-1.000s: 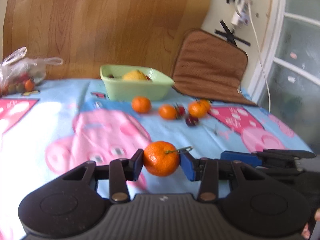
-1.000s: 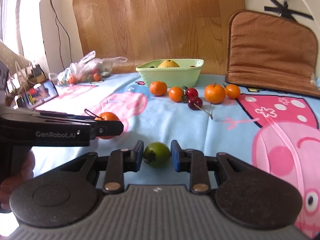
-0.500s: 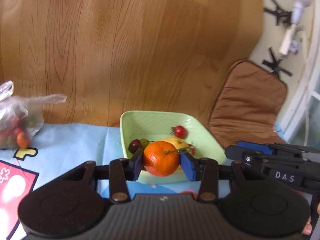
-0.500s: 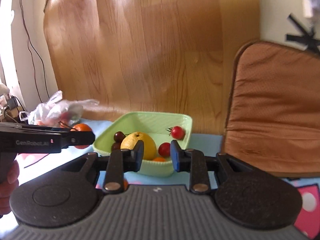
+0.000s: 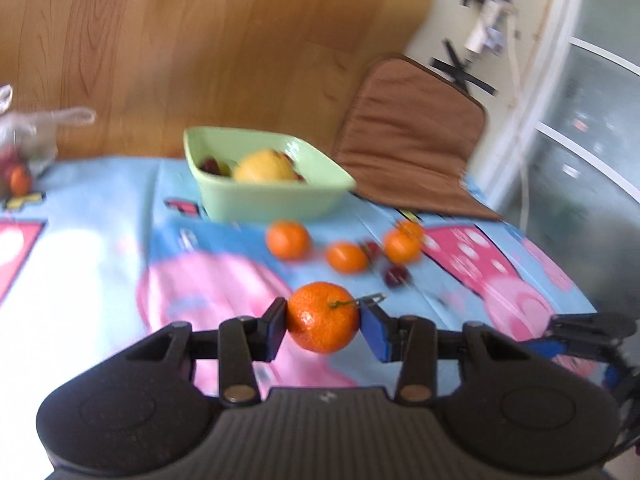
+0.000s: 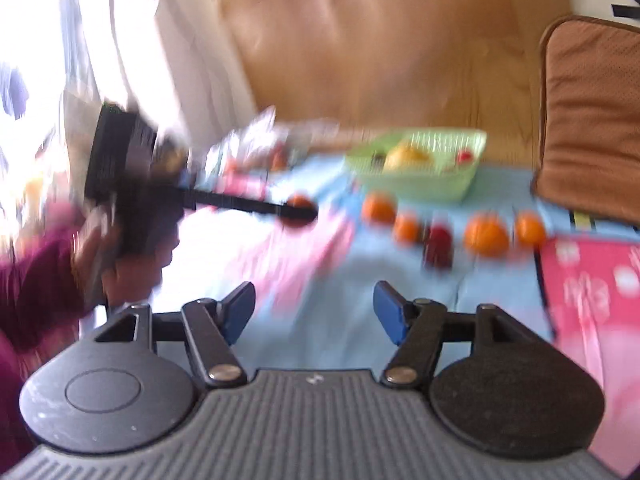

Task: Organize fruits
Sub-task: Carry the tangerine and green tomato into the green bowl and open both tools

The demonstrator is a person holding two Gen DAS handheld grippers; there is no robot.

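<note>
The left gripper (image 5: 323, 322) clamps a round orange mandarin with a thin green stem (image 5: 322, 317) between its blue pads, clear of the blue-and-pink cartoon tablecloth (image 5: 100, 264). Ahead of its fingers stands the pale green square bowl (image 5: 272, 196), which holds a yellow round fruit (image 5: 264, 166) and small dark red fruits. Between gripper and bowl, three loose orange mandarins (image 5: 346, 257) and dark cherries (image 5: 396, 276) lie on the cloth. The right gripper (image 6: 314, 312) has its jaws spread wide with nothing between them. Ahead and to its right lie the same loose fruits; the view is motion-blurred. A brown padded cushion (image 5: 412, 136) leans behind the bowl, to its right.
</note>
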